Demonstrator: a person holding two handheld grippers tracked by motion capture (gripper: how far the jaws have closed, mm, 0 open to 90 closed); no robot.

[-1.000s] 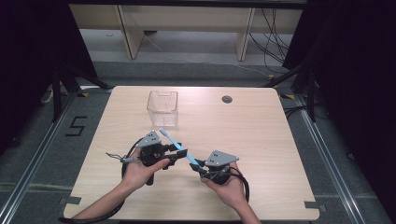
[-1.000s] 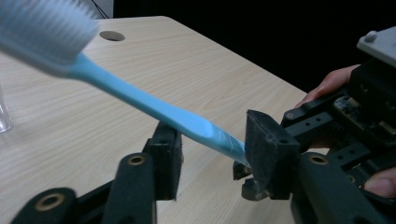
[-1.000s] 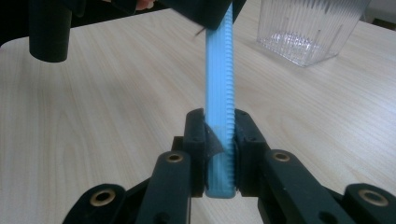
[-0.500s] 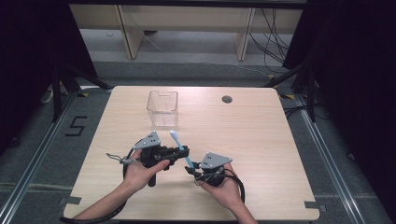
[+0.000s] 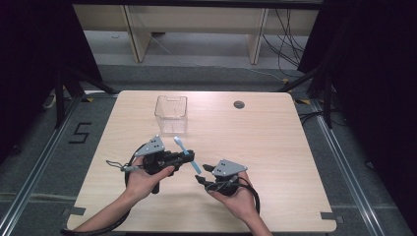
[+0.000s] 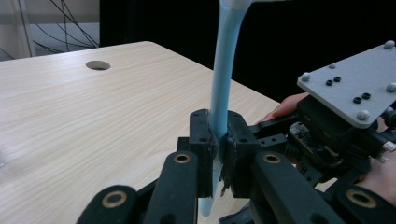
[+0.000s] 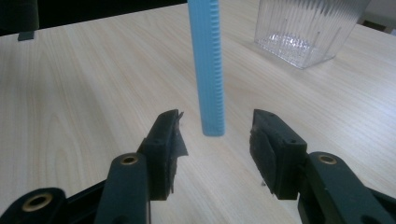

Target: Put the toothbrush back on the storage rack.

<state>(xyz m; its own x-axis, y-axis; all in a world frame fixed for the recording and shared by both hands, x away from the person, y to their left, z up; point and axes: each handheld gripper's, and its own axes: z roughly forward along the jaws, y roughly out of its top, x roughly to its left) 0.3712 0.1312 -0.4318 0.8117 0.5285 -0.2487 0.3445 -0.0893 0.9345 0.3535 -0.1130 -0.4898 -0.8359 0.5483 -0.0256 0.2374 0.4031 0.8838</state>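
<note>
I see my left tool [image 5: 186,158] pinching a light blue toothbrush [image 5: 187,154] near the middle of its thin plastic stick. In the left gripper view the two black jaws press tight on the stick [image 6: 219,107], one on each side, and the smooth blue stick runs up and out of the top of the picture. Its lower tip pokes out just under the jaws. In the high view the brush sits slanted above the counter [image 5: 275,142], with its head end toward the box and its other end toward my right tool [image 5: 201,176].

My right tool is spread wide and holds nothing. In the right gripper view the end of the brush [image 7: 208,70] hangs between the two black jaws but touches neither. This end is flat and has small ridges down one edge, like tiny steps. The jaw pads look rough and a bit torn at the edges.

The counter is pale wood with fine lines in it, and it has a small round hole [image 5: 239,104] near the far edge. A clear plastic box [image 5: 171,112] stands on the counter past my left tool. It is square, open at the top, and has thin ribs down its walls.
</note>
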